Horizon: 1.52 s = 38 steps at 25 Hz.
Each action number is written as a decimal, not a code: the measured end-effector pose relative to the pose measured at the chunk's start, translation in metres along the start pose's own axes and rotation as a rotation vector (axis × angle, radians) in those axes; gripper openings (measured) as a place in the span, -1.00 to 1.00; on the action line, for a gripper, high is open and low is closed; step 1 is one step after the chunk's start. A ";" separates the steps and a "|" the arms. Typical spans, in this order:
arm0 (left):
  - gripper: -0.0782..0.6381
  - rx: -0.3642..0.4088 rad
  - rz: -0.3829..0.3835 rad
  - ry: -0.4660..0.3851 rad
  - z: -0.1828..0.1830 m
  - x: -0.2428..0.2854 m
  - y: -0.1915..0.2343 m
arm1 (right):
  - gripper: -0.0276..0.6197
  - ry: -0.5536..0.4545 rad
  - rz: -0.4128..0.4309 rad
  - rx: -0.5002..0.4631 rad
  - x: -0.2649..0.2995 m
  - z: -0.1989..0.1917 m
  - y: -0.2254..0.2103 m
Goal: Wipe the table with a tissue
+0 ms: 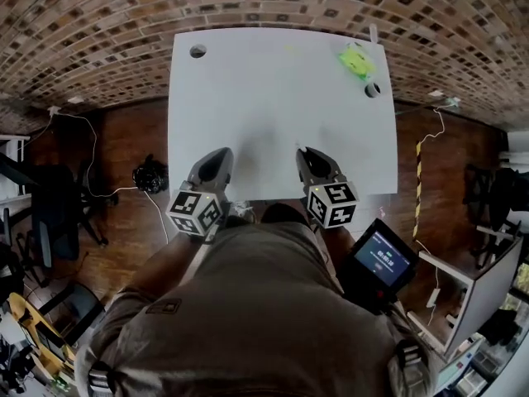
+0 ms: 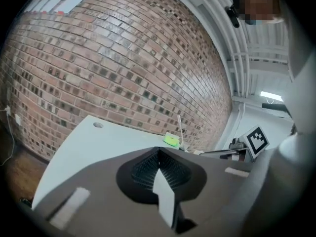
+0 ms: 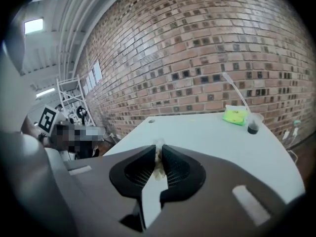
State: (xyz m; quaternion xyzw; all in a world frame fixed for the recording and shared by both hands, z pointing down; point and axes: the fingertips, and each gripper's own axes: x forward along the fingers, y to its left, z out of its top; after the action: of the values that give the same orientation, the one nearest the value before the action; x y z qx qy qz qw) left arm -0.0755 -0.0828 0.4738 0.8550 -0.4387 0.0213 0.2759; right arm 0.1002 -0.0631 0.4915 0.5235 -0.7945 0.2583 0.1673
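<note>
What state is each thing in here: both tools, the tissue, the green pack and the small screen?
left tool: shut, nothing between its jaws.
right tool: shut on the tissue.
tissue: crumpled into a small wad, pinched between the right tool's jaws.
green pack: lying at the far right corner of the table, apart from both tools.
small screen: lit.

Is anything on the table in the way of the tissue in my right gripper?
Nothing visible. The table lies bare ahead of the right gripper and its tissue; a green packet sits only at the far right corner.
</note>
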 end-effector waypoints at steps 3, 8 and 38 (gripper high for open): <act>-0.78 0.025 -0.027 -0.002 0.000 -0.004 -0.013 | -0.76 -0.037 0.002 0.053 -0.023 -0.002 0.006; -0.78 0.047 -0.014 -0.041 0.005 -0.014 -0.033 | -0.76 -0.118 0.017 0.022 -0.056 0.005 0.014; -0.78 0.087 0.029 -0.132 -0.033 -0.058 -0.162 | -0.76 -0.282 0.116 -0.016 -0.175 -0.004 -0.002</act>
State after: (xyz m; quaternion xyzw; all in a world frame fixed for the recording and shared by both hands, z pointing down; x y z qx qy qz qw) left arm 0.0189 0.0508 0.4125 0.8592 -0.4670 -0.0123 0.2087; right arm 0.1716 0.0691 0.4010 0.5065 -0.8410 0.1851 0.0428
